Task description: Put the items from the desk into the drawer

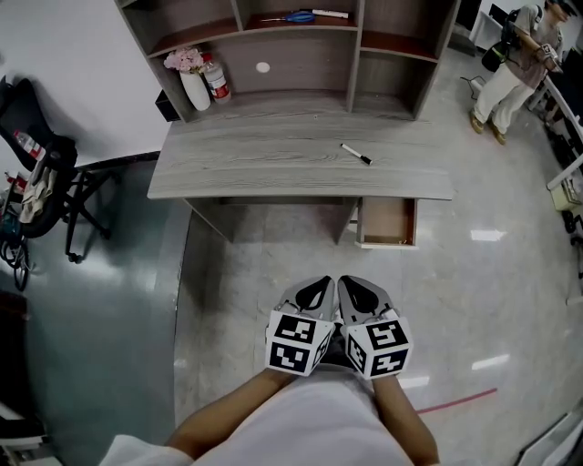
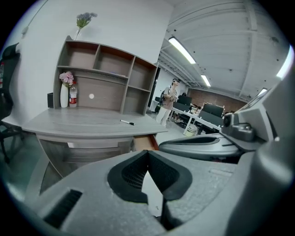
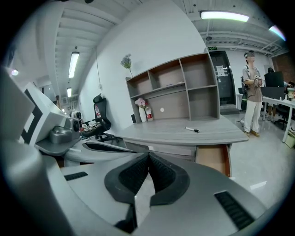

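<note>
A black-and-white marker (image 1: 356, 154) lies on the right half of the grey wooden desk (image 1: 273, 168). Under the desk's right end a wooden drawer (image 1: 387, 223) is pulled out and looks empty. Both grippers are held side by side close to my body, well short of the desk. The left gripper (image 1: 321, 289) and the right gripper (image 1: 355, 289) are shut with nothing between the jaws. In the left gripper view the jaws (image 2: 147, 154) meet below the marker (image 2: 127, 122) and the drawer (image 2: 145, 142). The right gripper view has its jaws (image 3: 149, 156) closed, the marker (image 3: 192, 130) and the drawer (image 3: 214, 159) ahead.
The hutch at the desk's back holds a white vase with pink flowers (image 1: 193, 82), a red-labelled bottle (image 1: 216, 80) and blue scissors (image 1: 296, 16) on an upper shelf. An office chair (image 1: 46, 182) stands at the left. A person (image 1: 519, 55) stands far right.
</note>
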`<control>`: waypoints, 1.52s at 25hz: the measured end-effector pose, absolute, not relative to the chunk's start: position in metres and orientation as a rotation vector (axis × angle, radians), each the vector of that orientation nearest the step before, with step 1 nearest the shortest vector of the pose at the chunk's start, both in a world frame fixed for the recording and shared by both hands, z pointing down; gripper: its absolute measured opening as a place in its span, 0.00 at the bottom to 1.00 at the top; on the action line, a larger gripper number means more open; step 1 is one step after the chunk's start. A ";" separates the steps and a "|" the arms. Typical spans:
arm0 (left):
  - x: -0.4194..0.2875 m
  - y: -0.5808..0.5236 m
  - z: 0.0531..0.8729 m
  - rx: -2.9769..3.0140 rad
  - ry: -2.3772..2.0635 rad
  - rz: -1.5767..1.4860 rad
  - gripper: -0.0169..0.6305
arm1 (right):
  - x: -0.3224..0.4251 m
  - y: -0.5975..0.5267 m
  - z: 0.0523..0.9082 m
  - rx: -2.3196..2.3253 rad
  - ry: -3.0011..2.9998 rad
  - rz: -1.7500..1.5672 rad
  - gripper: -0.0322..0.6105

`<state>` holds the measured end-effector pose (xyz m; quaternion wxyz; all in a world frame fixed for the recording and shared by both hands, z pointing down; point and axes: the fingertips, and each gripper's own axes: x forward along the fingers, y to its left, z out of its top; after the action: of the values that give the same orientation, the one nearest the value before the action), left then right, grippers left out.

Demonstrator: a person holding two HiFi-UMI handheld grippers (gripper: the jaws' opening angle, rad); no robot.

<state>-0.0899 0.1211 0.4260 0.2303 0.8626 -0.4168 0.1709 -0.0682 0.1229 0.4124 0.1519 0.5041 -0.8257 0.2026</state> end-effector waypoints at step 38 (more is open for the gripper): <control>0.024 -0.028 0.417 2.368 -1.326 0.553 0.03 | 0.053 -0.027 0.410 1.388 -2.479 0.603 0.05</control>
<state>0.0236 -0.0278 0.4169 0.1847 0.8402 -0.4706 0.1962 0.0533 -0.0269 0.4098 0.1182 0.4746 -0.8475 0.2061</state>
